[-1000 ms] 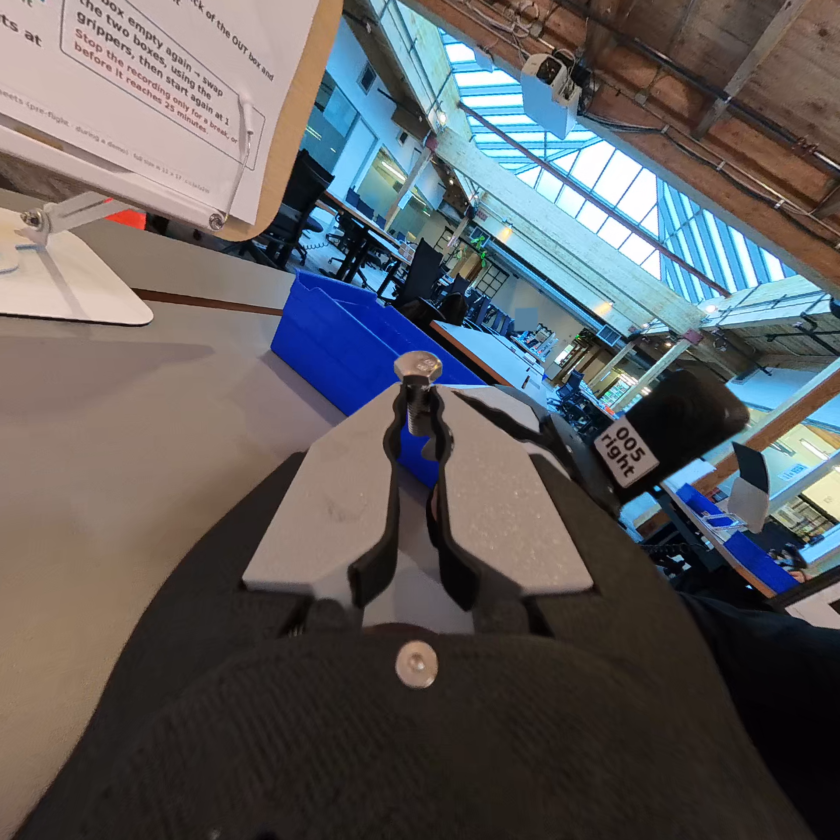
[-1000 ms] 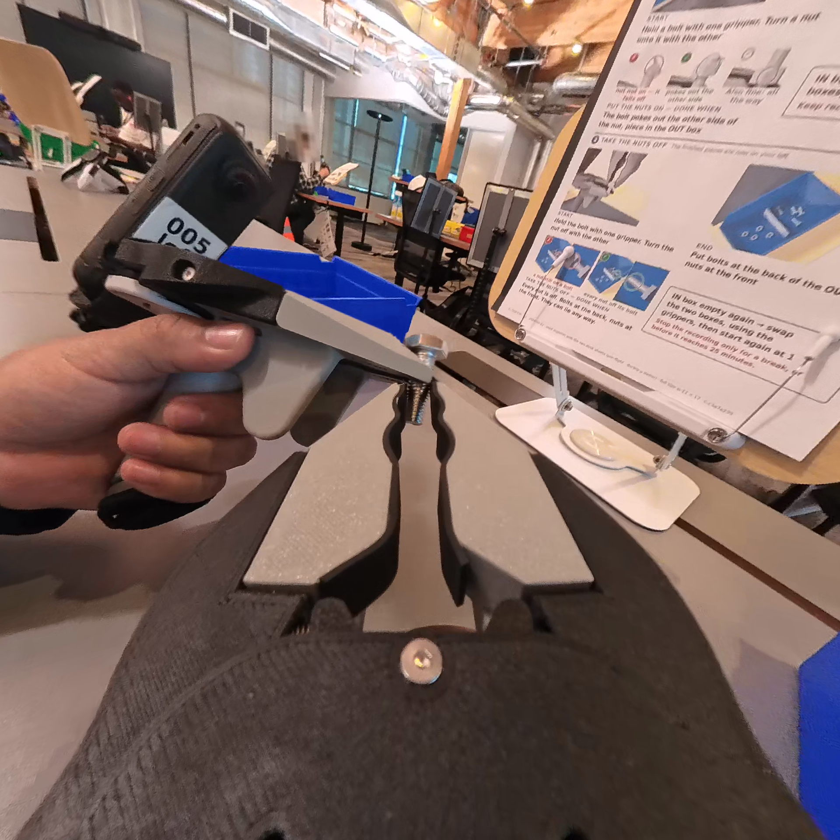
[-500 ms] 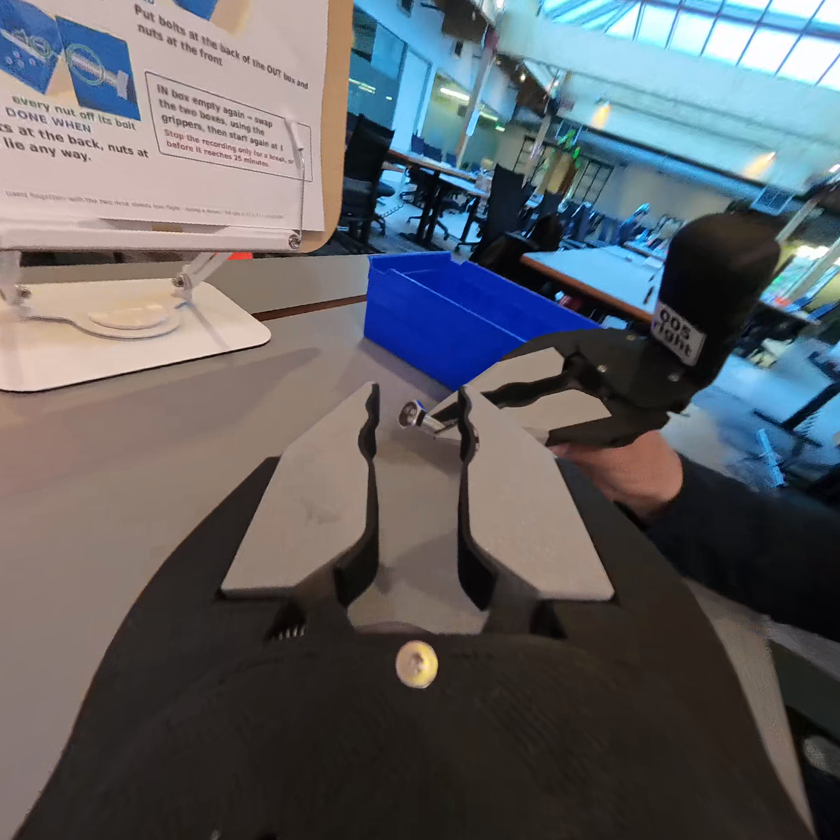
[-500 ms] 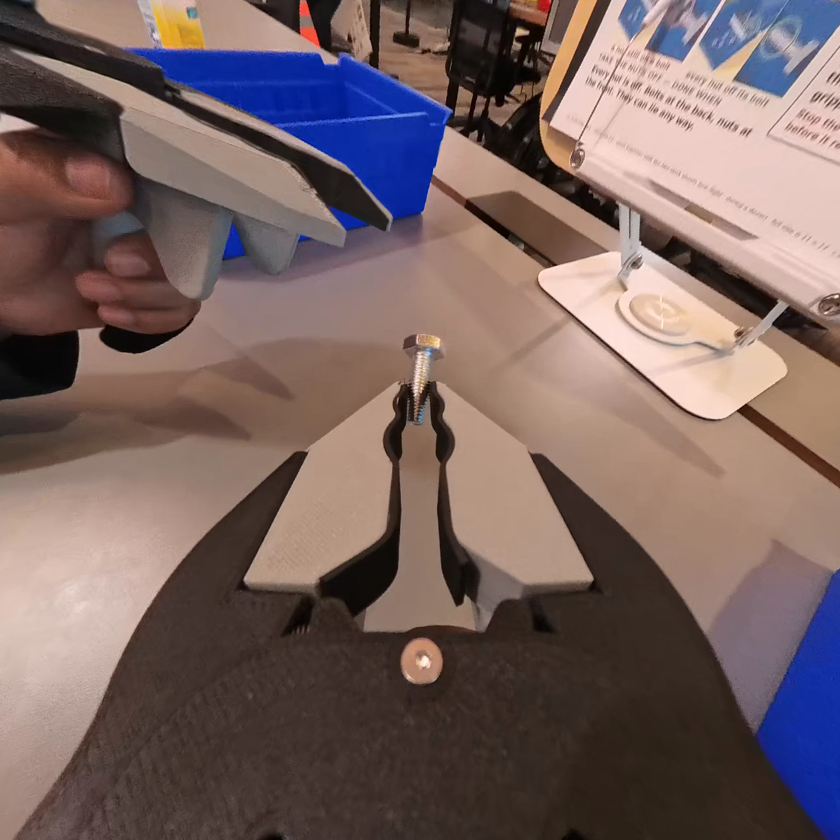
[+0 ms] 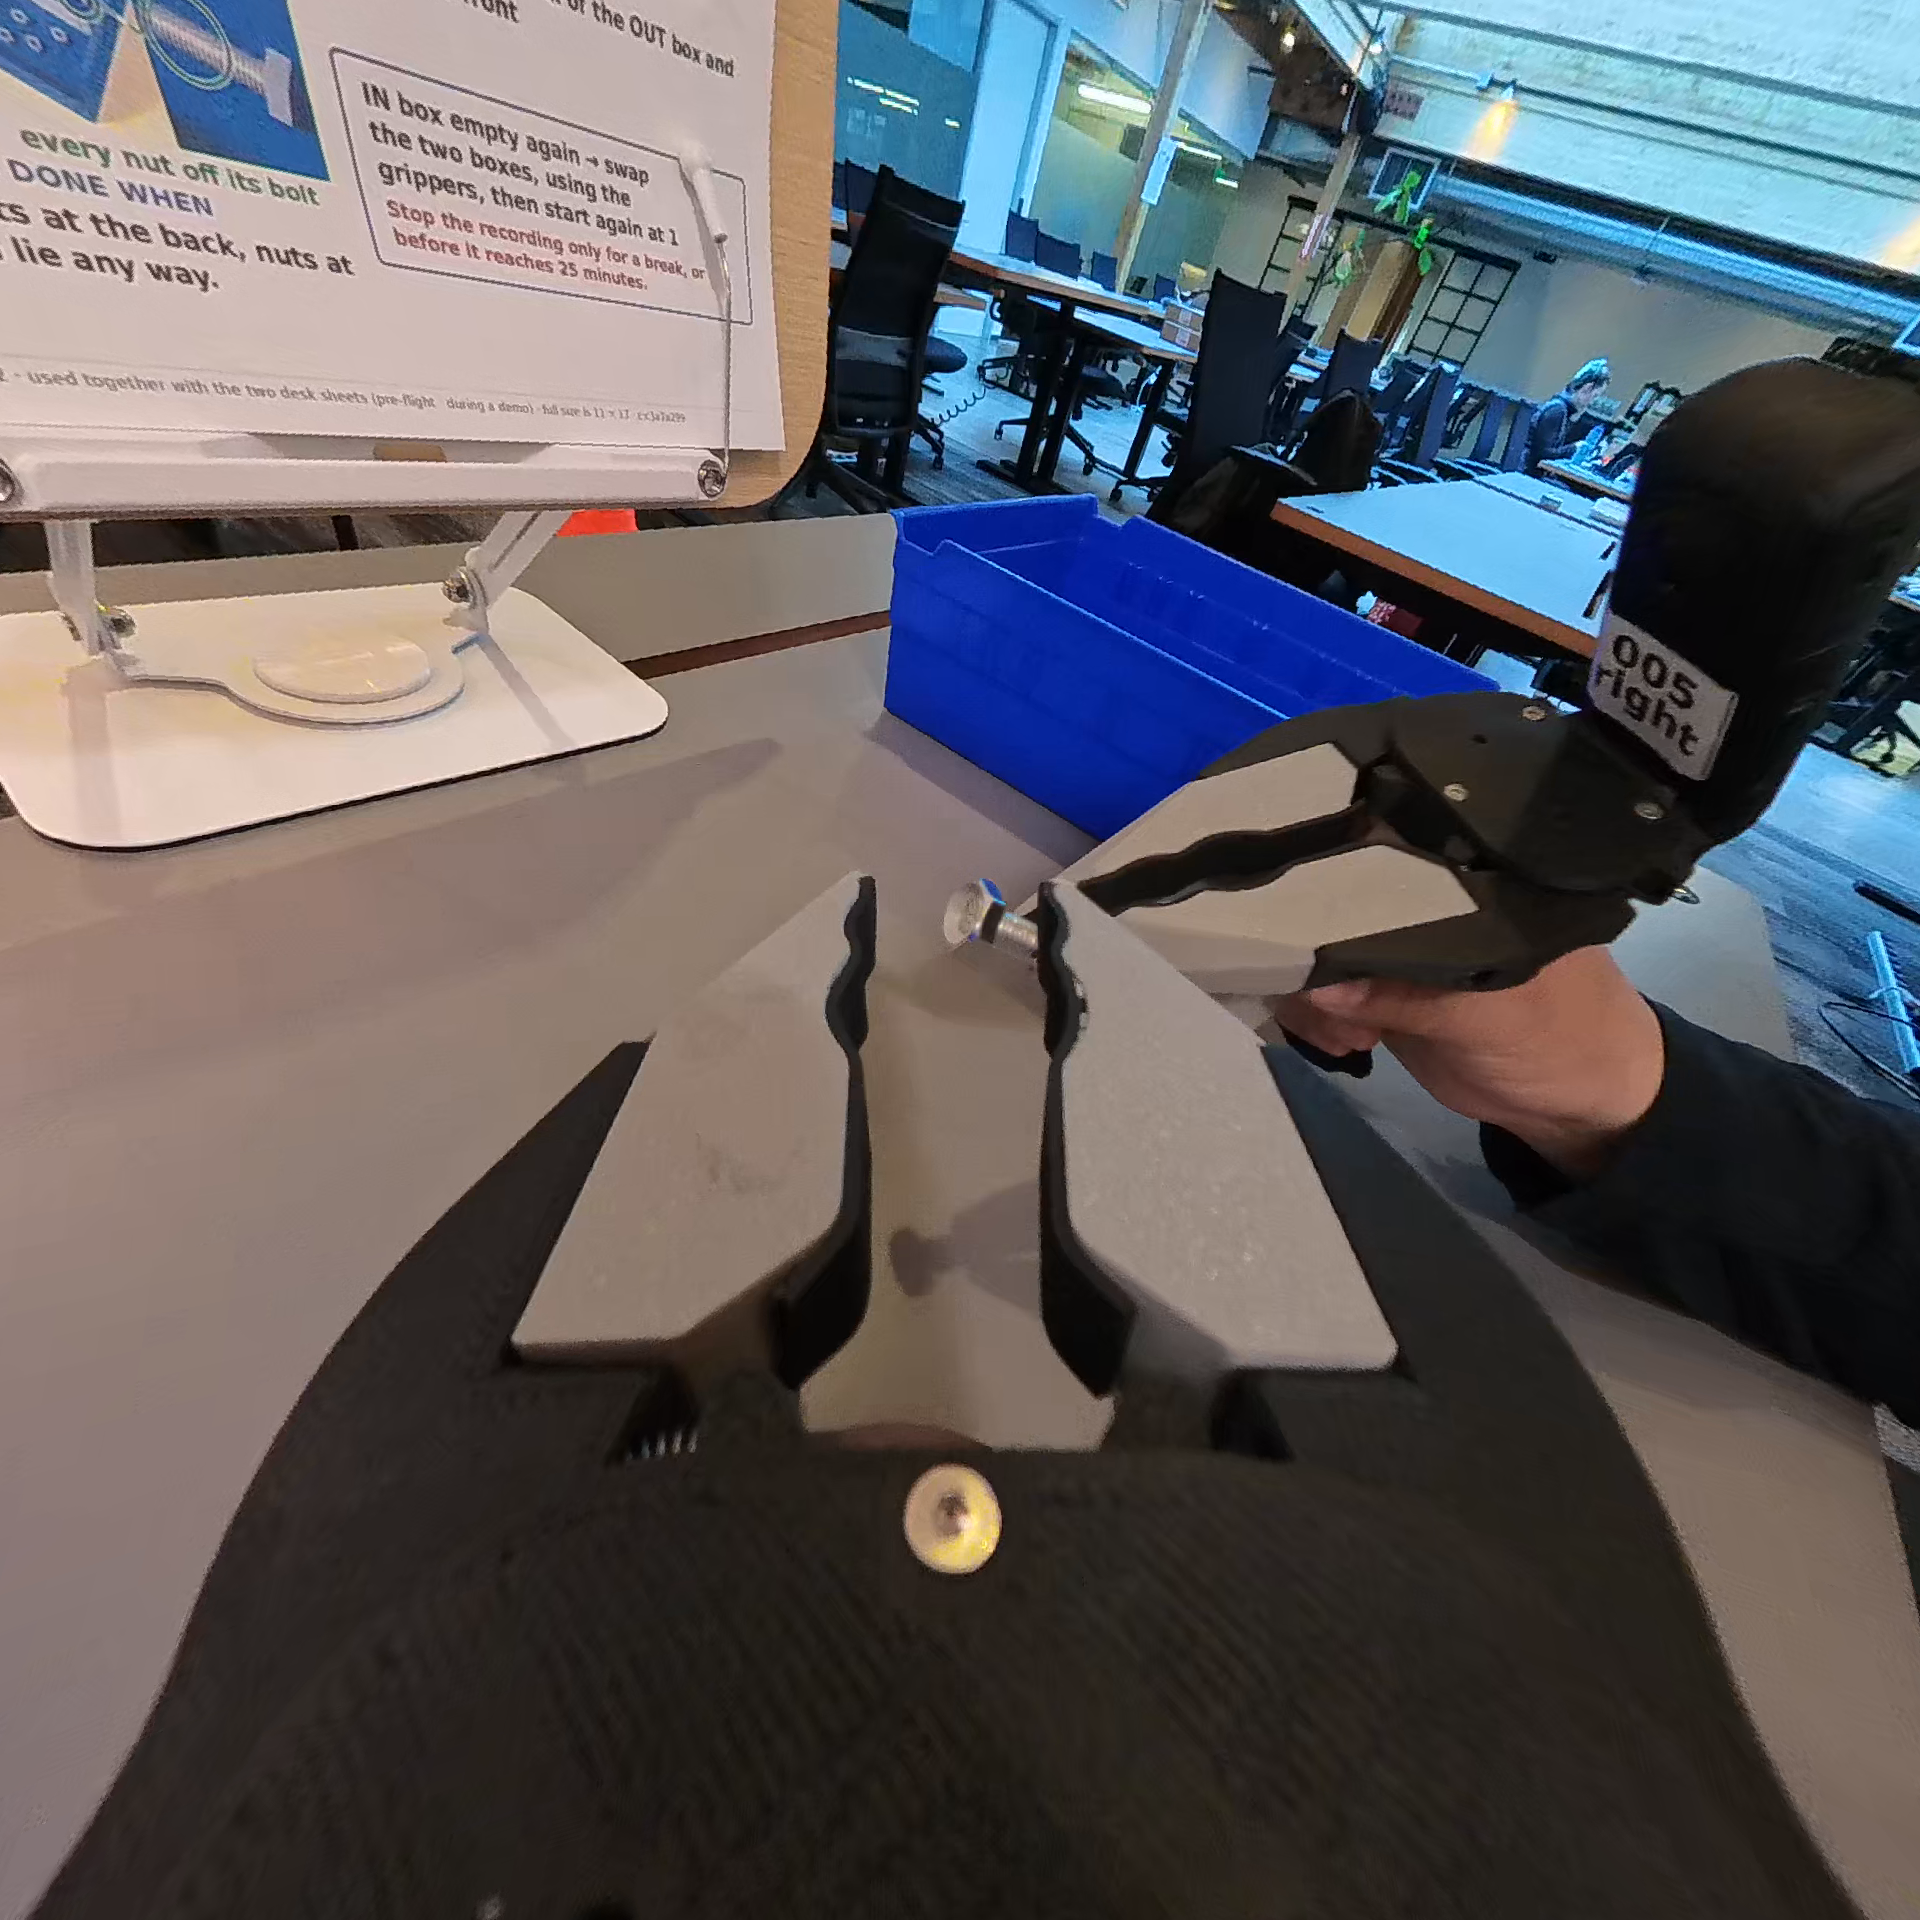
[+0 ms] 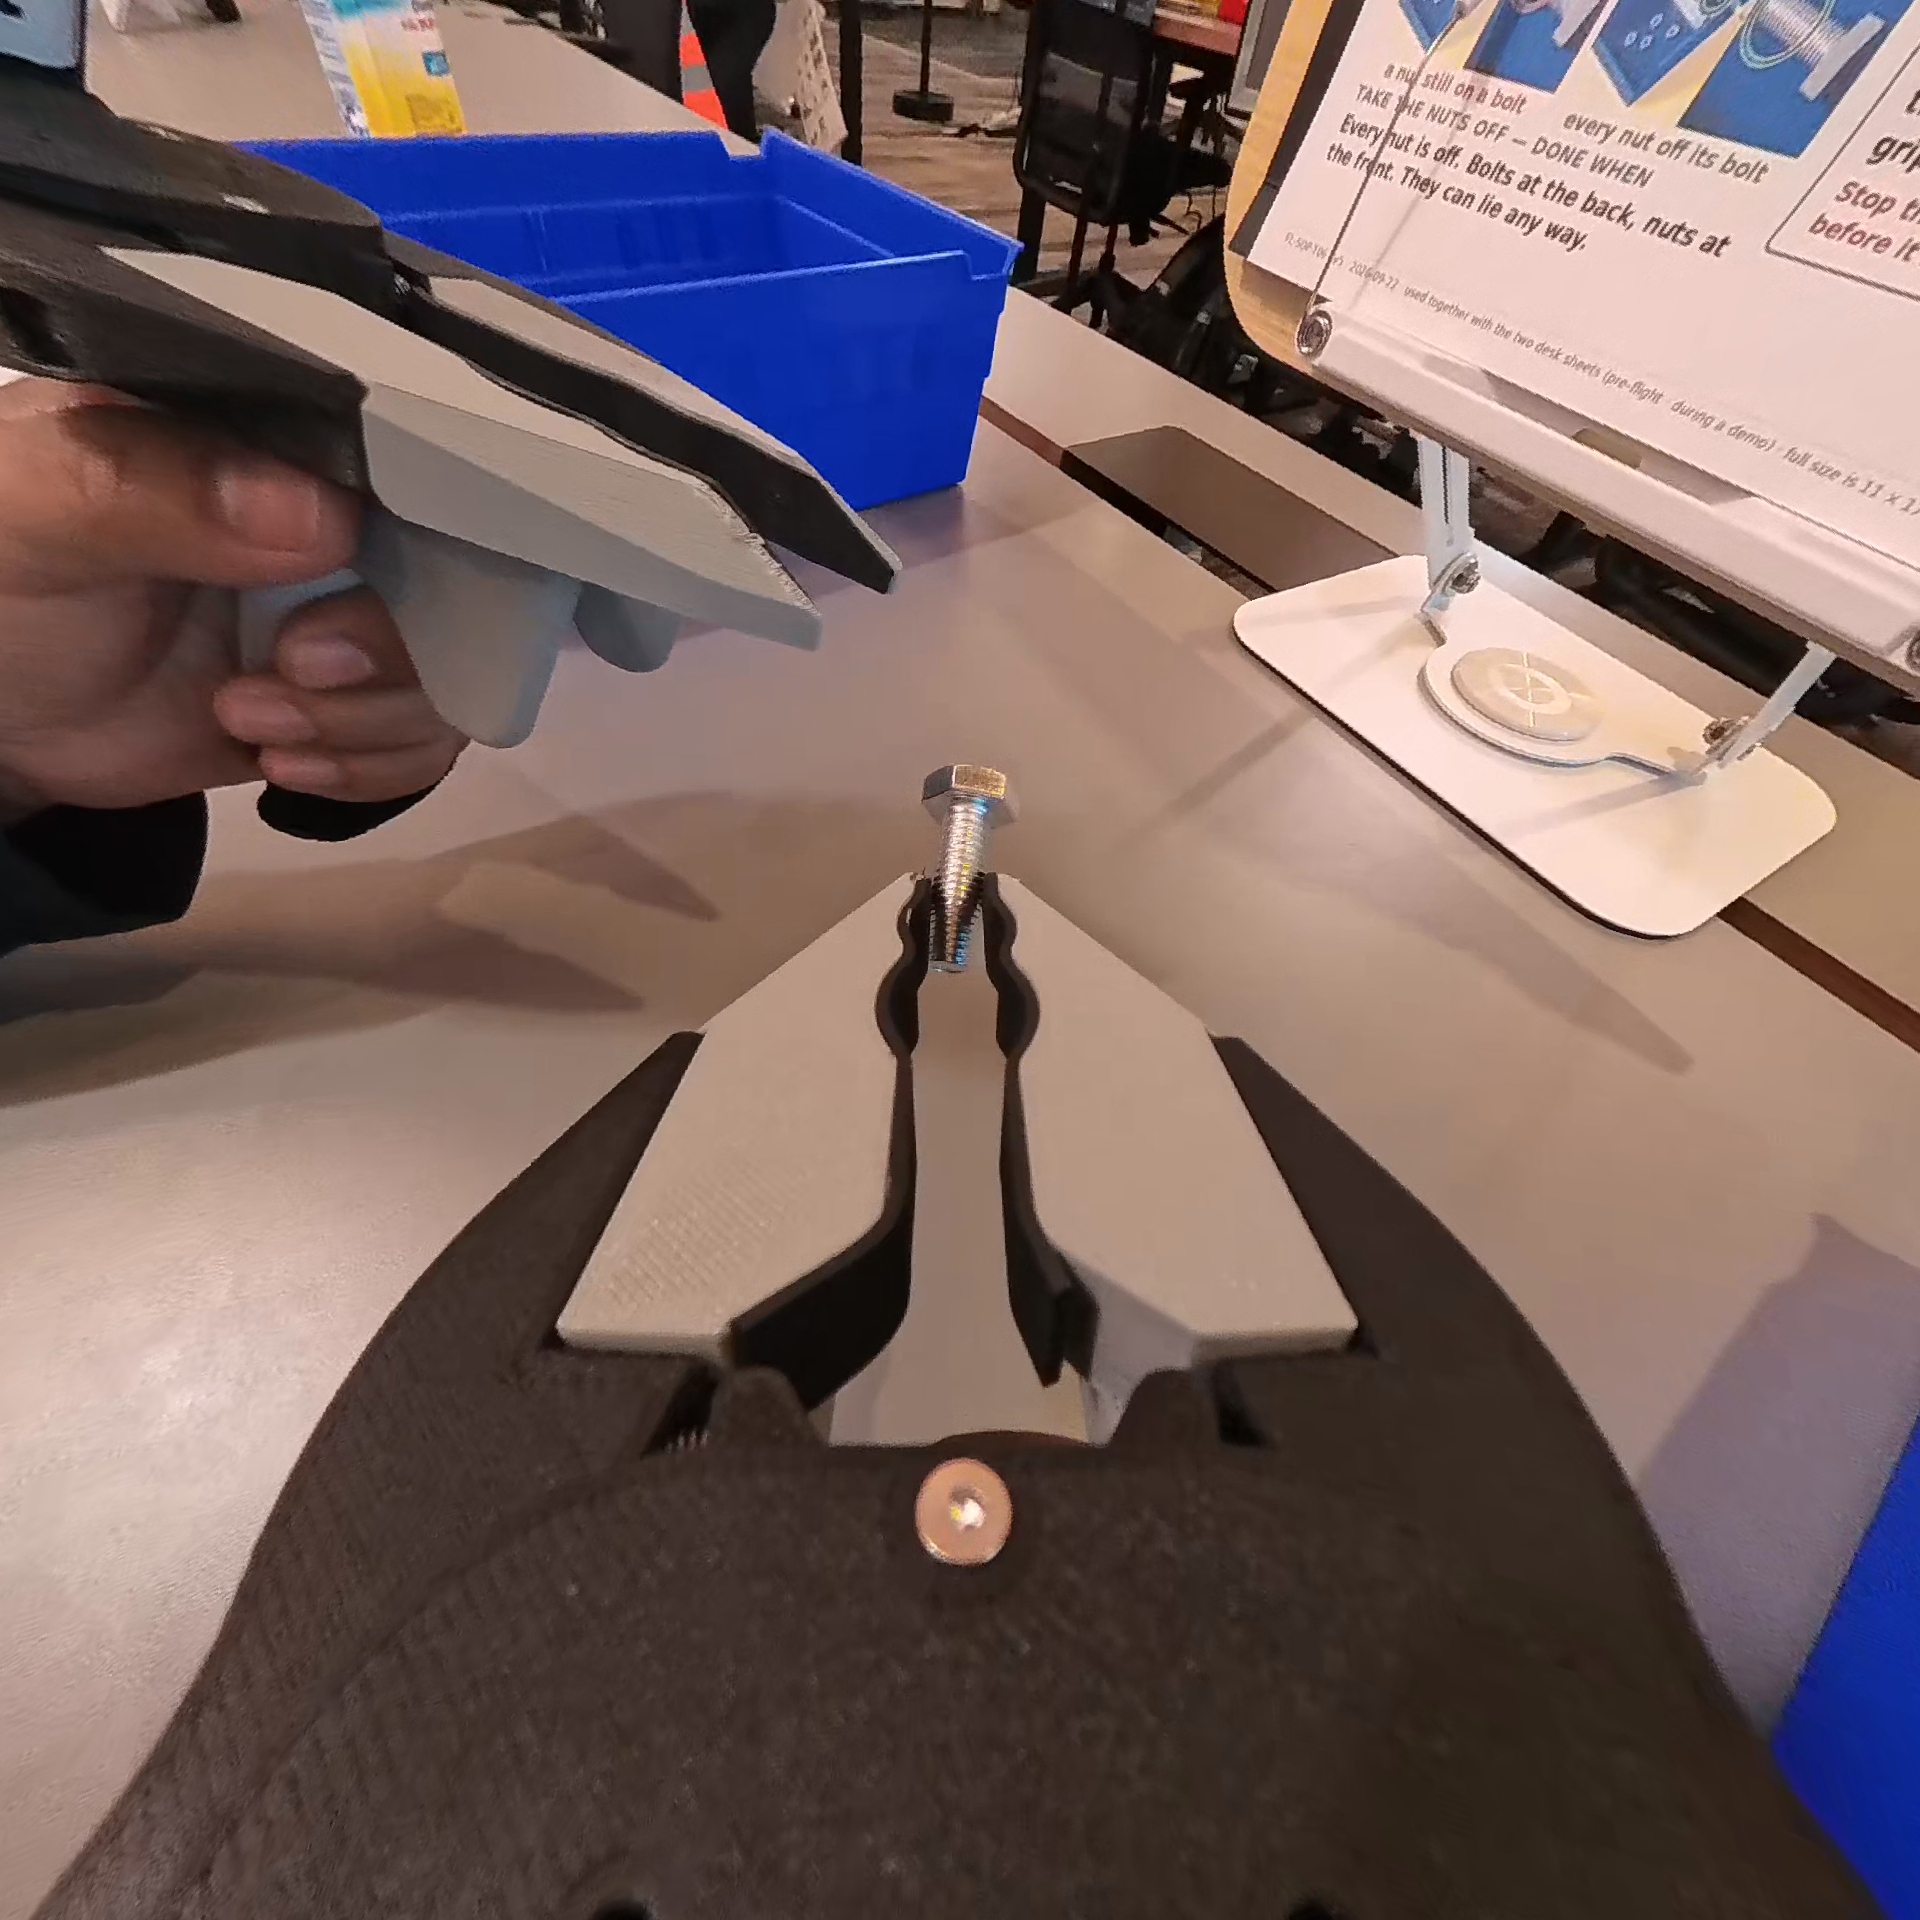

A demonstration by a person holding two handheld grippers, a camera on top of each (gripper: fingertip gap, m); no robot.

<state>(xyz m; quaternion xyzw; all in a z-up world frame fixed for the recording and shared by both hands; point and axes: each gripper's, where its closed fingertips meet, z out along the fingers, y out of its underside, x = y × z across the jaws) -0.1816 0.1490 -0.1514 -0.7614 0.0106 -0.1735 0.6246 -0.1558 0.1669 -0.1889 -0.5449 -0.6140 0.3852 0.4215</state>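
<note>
My right gripper (image 6: 956, 891) is shut on the threaded end of a silver hex bolt (image 6: 961, 821) and holds it head forward above the grey table (image 6: 1143, 1039). No nut shows on the bolt. My left gripper (image 5: 956, 925) is open and empty. In the left wrist view the bolt's head (image 5: 977, 920) pokes out between my left fingertips without touching them, and the right gripper (image 5: 1101, 883) comes in from the right. In the right wrist view the left gripper (image 6: 847, 603) hovers up and to the left of the bolt, held by a hand (image 6: 156, 623).
An open blue bin (image 5: 1039, 707) stands on the table beyond the grippers; it also shows in the right wrist view (image 6: 790, 343). A second blue bin's edge (image 6: 1870, 1662) is at the lower right. An instruction sheet on a white stand (image 5: 312, 707) stands at the back (image 6: 1538, 748).
My left gripper has opened, let go of the bolt and drawn back from it. My right gripper still holds the bolt. Both views have tilted down toward the table.
</note>
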